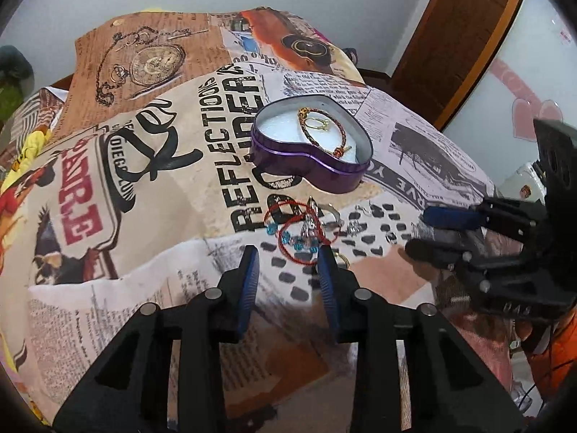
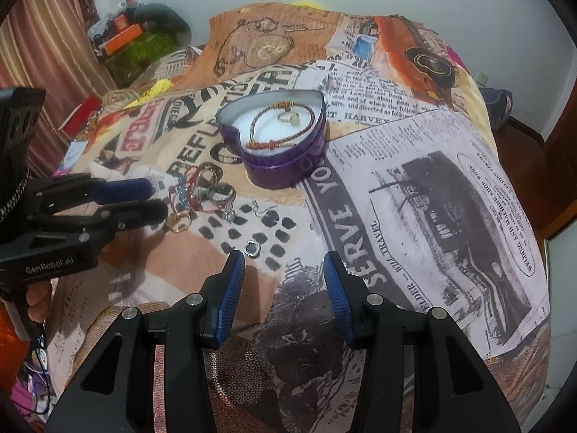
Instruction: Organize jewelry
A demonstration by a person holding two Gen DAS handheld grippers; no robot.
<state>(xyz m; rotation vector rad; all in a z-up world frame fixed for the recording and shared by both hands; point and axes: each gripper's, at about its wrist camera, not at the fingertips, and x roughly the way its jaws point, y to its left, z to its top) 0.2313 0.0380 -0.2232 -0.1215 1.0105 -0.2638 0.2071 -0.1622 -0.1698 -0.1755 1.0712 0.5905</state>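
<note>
A purple heart-shaped tin (image 1: 288, 158) (image 2: 285, 173) stands open on the printed cloth. It holds a braided bracelet (image 1: 317, 133) (image 2: 270, 140) and a gold ring (image 1: 317, 122) (image 2: 288, 117). A red cord bracelet with blue beads (image 1: 295, 231) (image 2: 185, 189) lies in a pile with silver earrings (image 1: 351, 229) (image 2: 259, 209), a silver ring (image 2: 220, 193) and a gold ring (image 2: 177, 222). My left gripper (image 1: 288, 256) is open just short of the pile. My right gripper (image 2: 285, 263) is open, its left fingertip beside a small silver ring (image 2: 251, 249).
The cloth (image 1: 162, 180) (image 2: 414, 187) drapes over a raised surface and drops off at its edges. Clutter and a green container (image 2: 140, 50) sit at the back left by a curtain. A wooden door (image 1: 454, 36) is at the right.
</note>
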